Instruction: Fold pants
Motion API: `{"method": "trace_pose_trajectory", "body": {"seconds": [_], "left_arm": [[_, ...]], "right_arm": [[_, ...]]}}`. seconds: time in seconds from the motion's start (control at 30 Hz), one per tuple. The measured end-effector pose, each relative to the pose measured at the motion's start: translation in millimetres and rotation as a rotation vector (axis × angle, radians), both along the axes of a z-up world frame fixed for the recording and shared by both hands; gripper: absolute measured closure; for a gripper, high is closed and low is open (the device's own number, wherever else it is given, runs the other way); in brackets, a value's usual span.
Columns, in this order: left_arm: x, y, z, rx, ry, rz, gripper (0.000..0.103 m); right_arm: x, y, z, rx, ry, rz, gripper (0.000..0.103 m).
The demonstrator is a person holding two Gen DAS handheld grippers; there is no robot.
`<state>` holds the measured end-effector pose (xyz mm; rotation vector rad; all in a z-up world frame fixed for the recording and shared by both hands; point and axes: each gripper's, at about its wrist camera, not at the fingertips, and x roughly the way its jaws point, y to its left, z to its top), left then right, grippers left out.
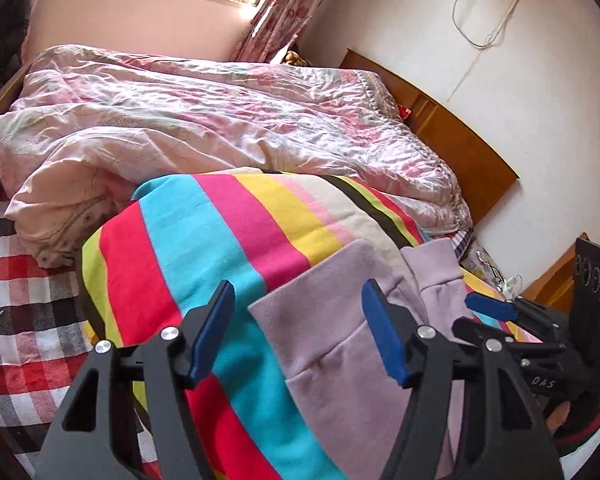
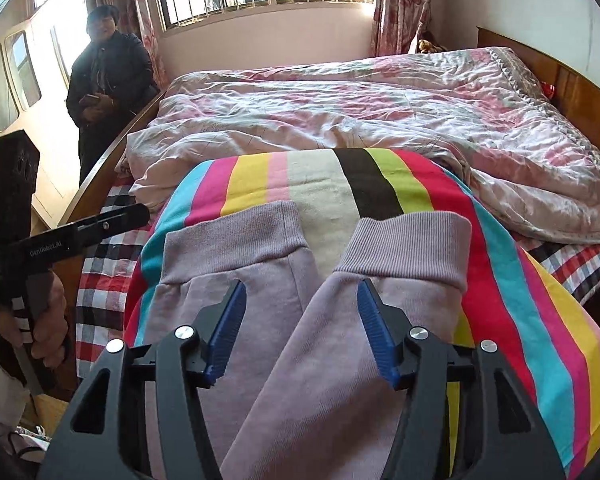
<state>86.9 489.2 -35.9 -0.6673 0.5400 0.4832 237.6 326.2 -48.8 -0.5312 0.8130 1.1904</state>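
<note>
Lilac sweatpants (image 2: pixel 260 360) lie on a striped blanket (image 2: pixel 380 184) on the bed, their two ribbed cuffs (image 2: pixel 412 240) pointing away from me. My right gripper (image 2: pixel 301 286) hovers open over the two legs, its blue pads (image 2: pixel 376 328) clear of the cloth. In the left wrist view the left gripper (image 1: pixel 298 292) stands open over the left cuff of the pants (image 1: pixel 332 340), nothing pressed between its pads. The right gripper's blue finger (image 1: pixel 490 306) shows at the right, over the other leg. The striped blanket (image 1: pixel 204 240) fills the middle there.
A crumpled pink floral quilt (image 2: pixel 340 112) covers the far half of the bed, with a checked sheet (image 1: pixel 24 280) at the left. A wooden headboard (image 1: pixel 460 148) runs along the right wall. A person in a dark coat (image 2: pixel 104 76) stands by the window at the bed's far left.
</note>
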Motion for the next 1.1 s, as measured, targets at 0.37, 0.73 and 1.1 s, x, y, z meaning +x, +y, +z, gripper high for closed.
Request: {"method": "trace_pose_trajectory", "body": {"seconds": [0.37,0.73,1.1], "left_arm": [[35.1,-4.1,-29.4,-0.212,-0.033,-0.241,0.033],[3.1,18.6,-78.8,-0.576,-0.211,-0.29,0.028],[11.8,12.0,-49.5,-0.453,-0.193,-0.325,0.04]], "right_arm": [[-22.6,-25.2,22.7,0.138,-0.03,-0.053,0.1],[-94.1,19.8,-41.6,-0.049,0.024,0.152,0.074],[-129.1,-162.2,9.4,0.027,-0.005,-0.032,0.063]]}}
